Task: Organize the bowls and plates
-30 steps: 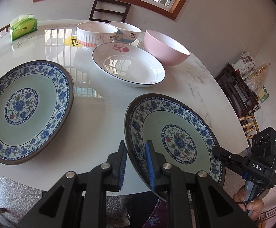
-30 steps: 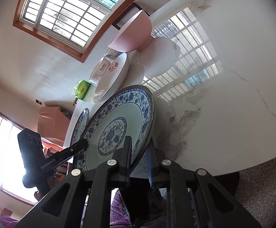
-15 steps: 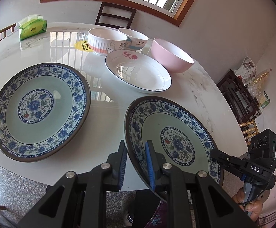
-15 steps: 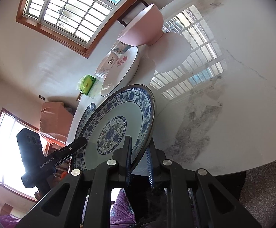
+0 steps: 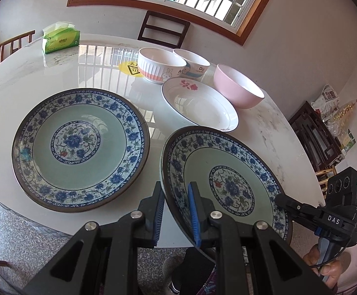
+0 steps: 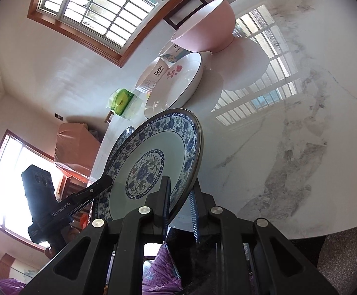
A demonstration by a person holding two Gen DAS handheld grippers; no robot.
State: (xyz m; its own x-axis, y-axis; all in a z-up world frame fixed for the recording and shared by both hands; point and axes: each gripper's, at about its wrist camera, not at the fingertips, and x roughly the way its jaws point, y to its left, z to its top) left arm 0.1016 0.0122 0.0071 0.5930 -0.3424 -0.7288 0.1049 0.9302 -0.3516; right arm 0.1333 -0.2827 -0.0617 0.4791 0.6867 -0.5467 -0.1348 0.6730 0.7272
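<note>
Held plate [image 5: 230, 179] near rim hidden behind fingers [image 5: 194, 217]; possibly lifted. Left gripper [image 5: 176, 211] and right gripper [image 6: 179, 202] pinch opposite rims, angled down.

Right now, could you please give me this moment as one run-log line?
held: blue-and-white floral plate | left gripper: shut on rim | right gripper: shut on opposite rim | matching floral plate: flat on white marble table

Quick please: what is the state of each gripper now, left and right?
Left gripper: shut on the rim of the blue-patterned plate.
Right gripper: shut on the opposite rim of the same plate.
</note>
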